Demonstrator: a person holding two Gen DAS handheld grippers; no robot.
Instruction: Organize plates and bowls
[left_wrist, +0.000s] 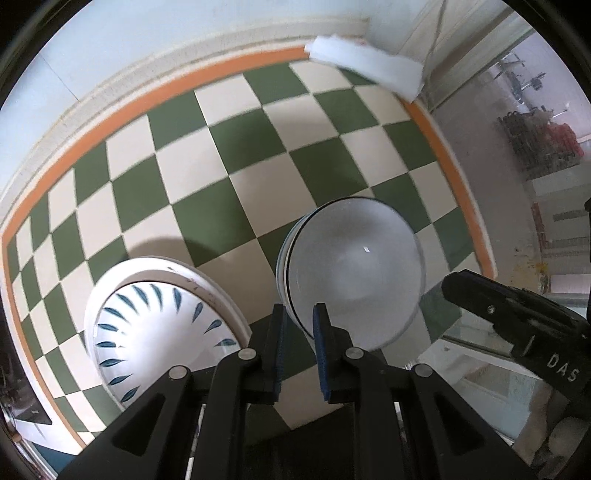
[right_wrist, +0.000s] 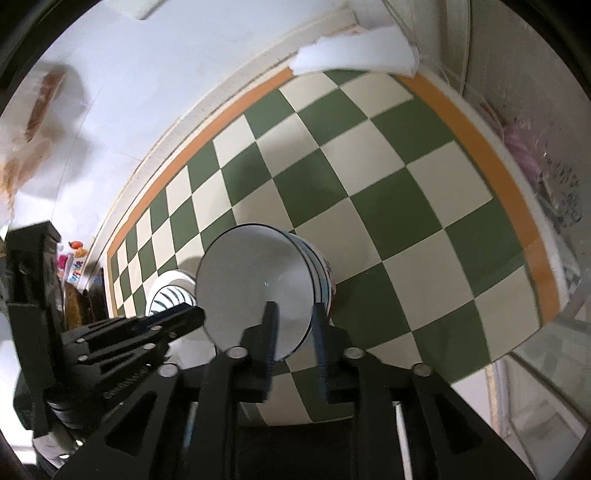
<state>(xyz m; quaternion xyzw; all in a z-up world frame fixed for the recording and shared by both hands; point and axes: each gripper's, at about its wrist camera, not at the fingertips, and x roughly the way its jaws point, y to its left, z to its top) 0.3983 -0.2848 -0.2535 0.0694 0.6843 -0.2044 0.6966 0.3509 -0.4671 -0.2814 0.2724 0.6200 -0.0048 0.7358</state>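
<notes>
A green-and-cream checkered tabletop with an orange border (left_wrist: 229, 155) carries a white plate with blue leaf marks (left_wrist: 155, 325). Beside the plate, a stack of white black-rimmed bowls (left_wrist: 354, 269) is pinched at opposite rims by both the left gripper (left_wrist: 299, 321) and right gripper (right_wrist: 293, 317).

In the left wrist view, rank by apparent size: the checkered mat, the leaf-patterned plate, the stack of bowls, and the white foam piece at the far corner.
1. checkered mat
2-3. leaf-patterned plate and stack of bowls: they look alike, and the bowls look lifted toward the camera in the left gripper, so unranked
4. white foam piece, far off
</notes>
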